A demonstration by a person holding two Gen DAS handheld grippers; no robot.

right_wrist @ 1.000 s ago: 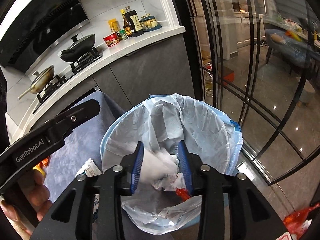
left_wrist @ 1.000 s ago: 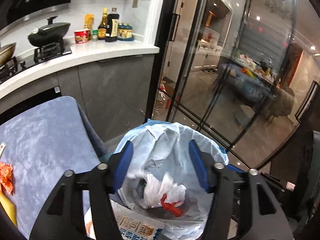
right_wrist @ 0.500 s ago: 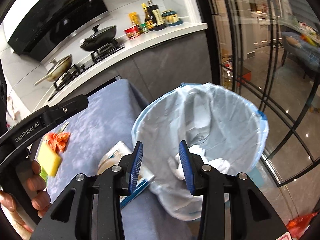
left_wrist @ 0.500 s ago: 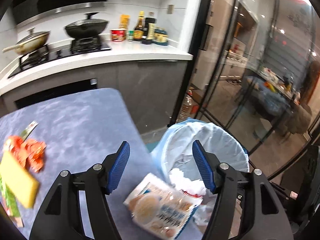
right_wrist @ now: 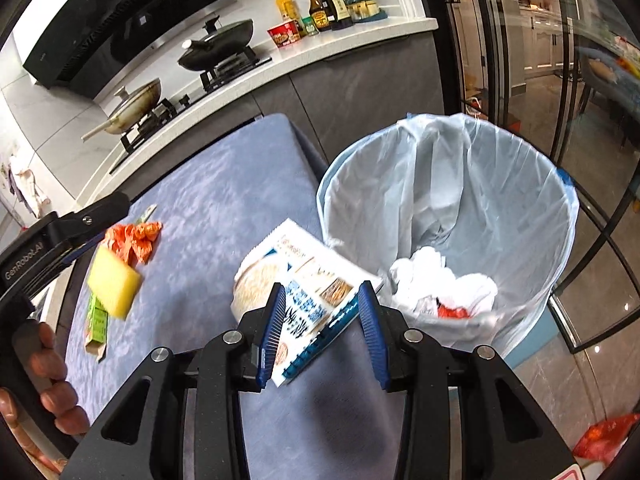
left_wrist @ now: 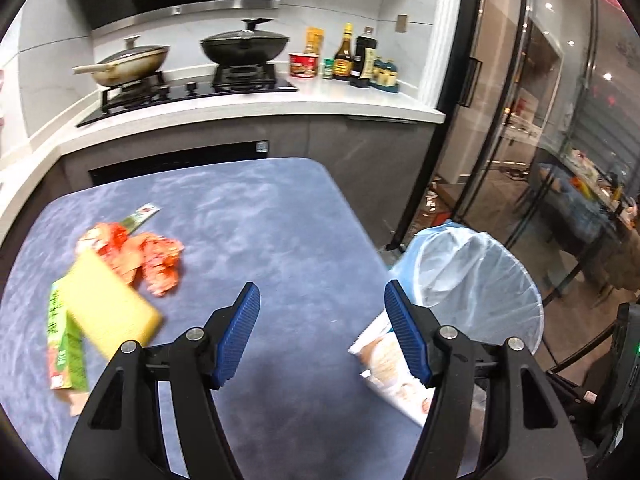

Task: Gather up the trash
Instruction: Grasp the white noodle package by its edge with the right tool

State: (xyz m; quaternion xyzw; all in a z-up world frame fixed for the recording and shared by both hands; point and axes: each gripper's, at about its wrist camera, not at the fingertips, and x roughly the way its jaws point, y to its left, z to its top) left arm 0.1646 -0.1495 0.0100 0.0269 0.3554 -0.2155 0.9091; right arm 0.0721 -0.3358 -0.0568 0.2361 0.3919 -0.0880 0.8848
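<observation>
A bin with a pale blue liner stands at the right end of the blue table; white crumpled trash lies inside. A white and blue food packet lies at the table's right edge beside the bin. My right gripper is open, its fingers on either side of the packet's near end. My left gripper is open and empty above the table. A yellow sponge, orange wrappers and a green carton lie on the left.
A kitchen counter with a hob, two pans and bottles runs behind the table. Glass doors stand to the right of the bin. An orange bag lies on the floor at lower right.
Both grippers have swung left from over the bin to over the table. The white trash that was between the right fingers now lies in the bin. The right jaws now frame the packet.
</observation>
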